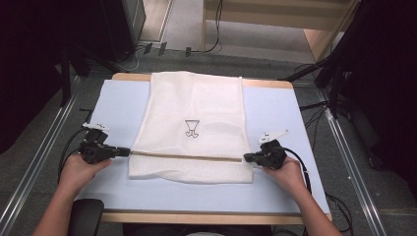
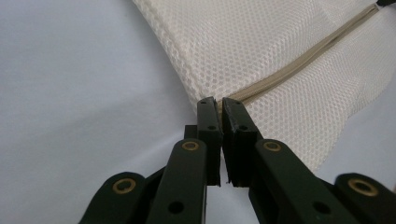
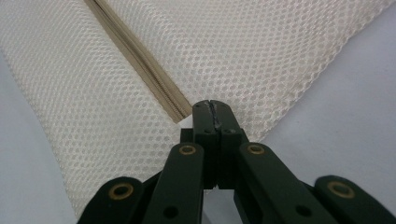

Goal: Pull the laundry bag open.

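A white mesh laundry bag (image 1: 192,130) lies flat along the middle of the pale blue surface (image 1: 275,118); it looks light, soft and floppy, best gripped at the firmer zipper (image 1: 187,156) ends. Each forearm reaches in low: the left hand-held gripper (image 1: 125,152) pinches the zipper's left end, jaws nearly closed, and the right hand-held gripper (image 1: 247,158) is clamped tight on the opposite end.

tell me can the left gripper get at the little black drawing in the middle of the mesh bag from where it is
Probably yes. The left gripper is shut on the mesh bag at the zipper's end, and nothing lies between it and the drawing; it would have to let go first.
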A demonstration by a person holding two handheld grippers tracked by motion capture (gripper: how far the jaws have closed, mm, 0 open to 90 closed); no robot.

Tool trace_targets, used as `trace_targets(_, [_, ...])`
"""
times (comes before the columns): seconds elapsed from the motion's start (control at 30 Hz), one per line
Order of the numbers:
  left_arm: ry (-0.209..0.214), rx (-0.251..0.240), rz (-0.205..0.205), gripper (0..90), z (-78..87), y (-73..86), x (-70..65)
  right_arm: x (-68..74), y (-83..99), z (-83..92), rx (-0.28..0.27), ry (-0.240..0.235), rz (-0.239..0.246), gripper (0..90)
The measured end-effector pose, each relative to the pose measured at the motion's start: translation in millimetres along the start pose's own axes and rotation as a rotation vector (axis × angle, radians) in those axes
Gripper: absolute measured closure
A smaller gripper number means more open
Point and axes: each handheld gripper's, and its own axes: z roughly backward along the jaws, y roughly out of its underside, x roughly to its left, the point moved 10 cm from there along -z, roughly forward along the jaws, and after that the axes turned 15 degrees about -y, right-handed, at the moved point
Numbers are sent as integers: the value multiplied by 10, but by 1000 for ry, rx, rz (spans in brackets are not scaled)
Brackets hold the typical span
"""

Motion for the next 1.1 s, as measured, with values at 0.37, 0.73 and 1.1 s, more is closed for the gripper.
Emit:
trace_targets(0.37, [-66,-47,61,712,39,-4,220,-65,-89,110,-47,8,-37,681])
trace_targets(0.73, [-167,-126,58,467,38,-96,366,-393,-29,368,-155,109,-123,502])
trace_targets(1.1, [-235,-143,43,366,-52,-149,548,-591,97,525,-193,187,-179,455])
